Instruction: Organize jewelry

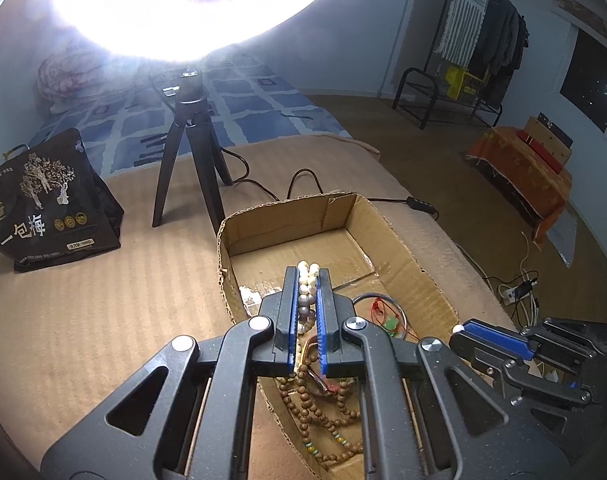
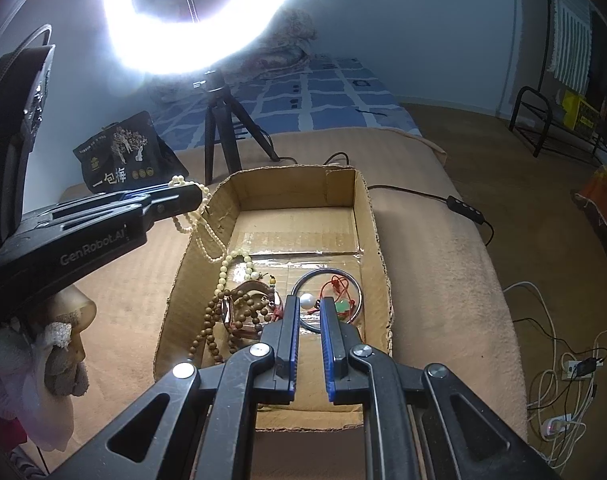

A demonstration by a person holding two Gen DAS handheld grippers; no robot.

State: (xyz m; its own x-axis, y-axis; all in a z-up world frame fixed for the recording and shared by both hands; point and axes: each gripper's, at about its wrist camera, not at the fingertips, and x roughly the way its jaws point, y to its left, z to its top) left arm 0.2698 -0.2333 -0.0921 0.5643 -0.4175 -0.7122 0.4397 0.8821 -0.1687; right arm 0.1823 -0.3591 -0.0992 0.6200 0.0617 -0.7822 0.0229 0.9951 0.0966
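An open cardboard box [image 2: 367,216] sits on the tan blanket and holds jewelry. My left gripper [image 1: 307,270] is shut on a cream bead necklace [image 1: 308,286] and holds it above the box's left wall; in the right wrist view the left gripper [image 2: 201,196] shows the strand [image 2: 211,240] hanging down into the box. My right gripper [image 2: 308,300] is shut on a white pearl [image 2: 307,301] over the box; it also shows in the left wrist view [image 1: 459,329]. Brown wooden beads [image 2: 211,320], a metal bangle [image 2: 355,280] and a red cord with a green pendant [image 2: 341,306] lie inside.
A ring light on a black tripod [image 1: 191,152] stands behind the box, its cable [image 2: 423,196] running right. A black printed bag [image 1: 43,204] sits at the left. A blue patterned bedsheet [image 1: 239,108] lies behind. Power strips and cords [image 2: 571,372] lie on the floor at right.
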